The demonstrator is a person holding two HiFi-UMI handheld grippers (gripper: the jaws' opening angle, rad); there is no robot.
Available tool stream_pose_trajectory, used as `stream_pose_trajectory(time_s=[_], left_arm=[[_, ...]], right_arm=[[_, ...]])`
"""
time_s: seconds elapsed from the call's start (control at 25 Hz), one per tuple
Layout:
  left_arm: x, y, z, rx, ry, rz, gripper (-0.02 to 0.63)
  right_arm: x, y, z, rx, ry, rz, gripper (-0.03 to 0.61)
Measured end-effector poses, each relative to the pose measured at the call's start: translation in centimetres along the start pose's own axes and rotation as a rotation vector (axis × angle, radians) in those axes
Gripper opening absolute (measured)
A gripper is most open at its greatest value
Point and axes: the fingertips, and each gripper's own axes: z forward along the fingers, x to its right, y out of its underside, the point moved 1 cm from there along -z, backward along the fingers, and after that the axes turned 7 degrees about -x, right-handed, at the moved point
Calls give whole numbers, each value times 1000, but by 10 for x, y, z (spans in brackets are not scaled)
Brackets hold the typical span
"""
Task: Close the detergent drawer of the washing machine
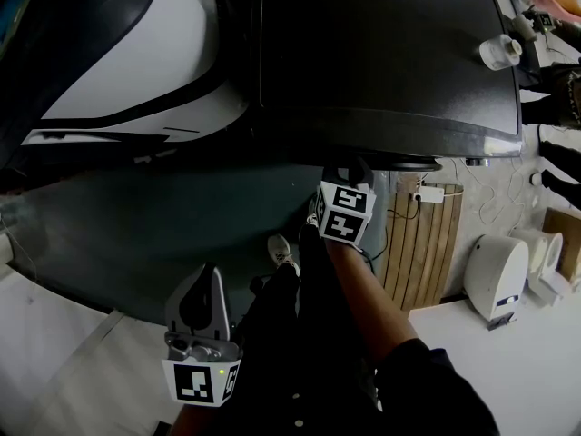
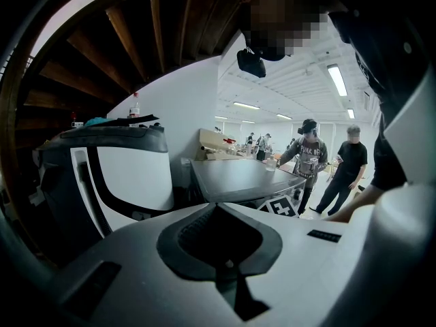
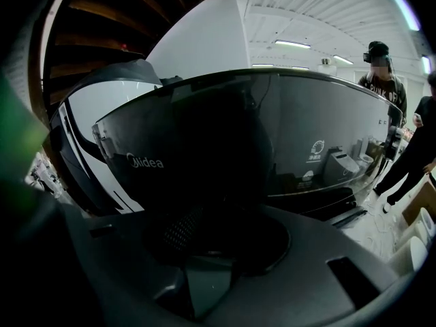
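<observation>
Closing drawer point(image 1: 408, 163) | my right gripper point(image 1: 349, 173): jaws a bit apart, empty | left gripper point(image 1: 204, 284): jaws together | next, I think: push in

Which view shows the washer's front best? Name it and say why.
Right gripper view: the washer front fills the picture, close and face-on, with its logo readable. The head view shows only its top from above, the front hidden below the edge. The left gripper view shows just that top, far off and nearly edge-on.

White cylindrical roll point(image 1: 500, 51) stood on the dark grey flat-topped washing machine point(image 1: 381, 53), itself right of the white-and-black curved appliance point(image 1: 136, 53).
</observation>
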Motion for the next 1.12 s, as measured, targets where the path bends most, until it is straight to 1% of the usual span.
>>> stream_pose_trajectory(time_s=[0.12, 0.28, 0.4, 0.6, 0.72, 0.8, 0.88, 1.0, 1.12], left_arm=[[0, -1, -1, 9, -1, 1, 14], [3, -3, -5, 18, 1, 5, 14], [3, -9, -8, 37, -2, 10, 14], [4, -16, -13, 63, 3, 19, 14], [6, -22, -15, 82, 7, 23, 14], [9, -26, -19, 98, 11, 32, 14], [11, -31, -22, 114, 12, 36, 14], [12, -38, -27, 138, 13, 45, 14], [13, -48, -33, 171, 18, 55, 14]], right_arm=[[0, -3, 0, 17, -6, -17, 132], [-5, -1, -4, 20, -44, -62, 154], [-3, 4, -12, 31, -52, -108, 172], [-4, -4, -36, 86, -59, -165, 172], [-6, -11, -48, 119, -71, -177, 167], [-7, -13, -57, 137, -82, -185, 150], [-8, -15, -69, 163, -93, -197, 115], [-6, -21, -85, 196, -104, -197, 98], [-3, -30, -106, 232, -111, -203, 65]])
